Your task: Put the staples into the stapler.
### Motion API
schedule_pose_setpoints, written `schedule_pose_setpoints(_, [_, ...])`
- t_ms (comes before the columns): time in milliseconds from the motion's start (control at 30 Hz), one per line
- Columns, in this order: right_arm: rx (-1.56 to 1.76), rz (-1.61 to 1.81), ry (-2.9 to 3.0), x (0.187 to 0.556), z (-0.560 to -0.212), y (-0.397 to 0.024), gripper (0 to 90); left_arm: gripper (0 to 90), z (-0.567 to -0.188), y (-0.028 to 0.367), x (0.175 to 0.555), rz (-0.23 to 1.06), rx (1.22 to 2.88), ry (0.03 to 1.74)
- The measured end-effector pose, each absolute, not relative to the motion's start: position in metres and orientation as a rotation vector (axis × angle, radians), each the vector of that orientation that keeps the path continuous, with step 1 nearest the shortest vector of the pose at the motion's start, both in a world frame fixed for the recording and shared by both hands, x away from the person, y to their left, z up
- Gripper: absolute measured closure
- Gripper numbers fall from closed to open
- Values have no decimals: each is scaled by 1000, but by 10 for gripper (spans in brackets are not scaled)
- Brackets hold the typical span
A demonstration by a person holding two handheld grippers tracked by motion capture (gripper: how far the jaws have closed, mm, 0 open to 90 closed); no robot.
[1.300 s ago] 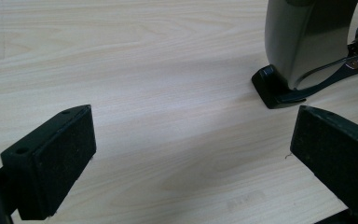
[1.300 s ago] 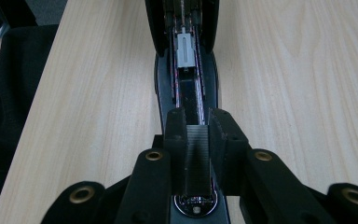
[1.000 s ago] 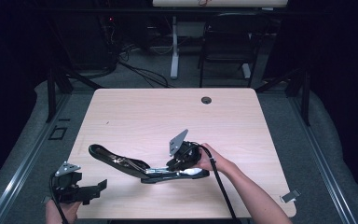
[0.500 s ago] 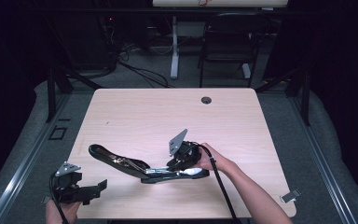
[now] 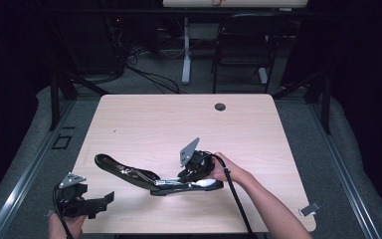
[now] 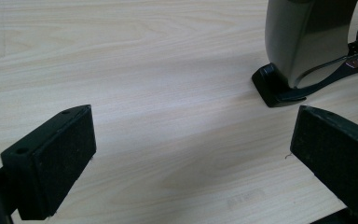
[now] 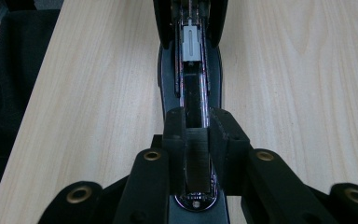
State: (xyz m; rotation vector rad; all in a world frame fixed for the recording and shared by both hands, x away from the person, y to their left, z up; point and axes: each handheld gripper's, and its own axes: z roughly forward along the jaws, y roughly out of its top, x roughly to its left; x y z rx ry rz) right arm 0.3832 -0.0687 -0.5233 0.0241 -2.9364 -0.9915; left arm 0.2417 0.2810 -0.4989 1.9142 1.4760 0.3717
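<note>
A black stapler (image 5: 129, 174) lies swung wide apart on the wooden table (image 5: 179, 124), its lid stretched to the left and its magazine channel (image 7: 191, 88) facing up. My right gripper (image 5: 193, 174) reaches in from the right over the stapler's hinge end. Its jaws (image 7: 197, 123) are shut on a dark ribbed strip of staples (image 7: 196, 161) that sits in the channel. My left gripper (image 5: 102, 201) rests at the table's front left corner, open, with bare wood between its pads (image 6: 65, 158). The lid's end (image 6: 303, 51) stands beyond its right jaw.
A round cable hole (image 5: 220, 106) sits near the table's far edge. A small grey clip (image 5: 309, 209) lies at the front right corner. Behind the table stand a chair (image 5: 243, 45) and a desk leg with cables on the floor.
</note>
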Motion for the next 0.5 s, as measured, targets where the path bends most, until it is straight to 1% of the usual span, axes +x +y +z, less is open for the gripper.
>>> schedule_pose_setpoints(333, [10, -956, -2947, 385, -525, -71, 704, 1, -499, 281, 241, 372, 1915, 1473])
schedule_pose_setpoints(433, [-14, -971, -2938, 386, -523, -72, 659, 1, -498, 282, 241, 373, 1908, 1473])
schedule_pose_setpoints(500, [-25, -967, -2942, 387, -522, -73, 598, 1, -498, 282, 241, 372, 1902, 1477])
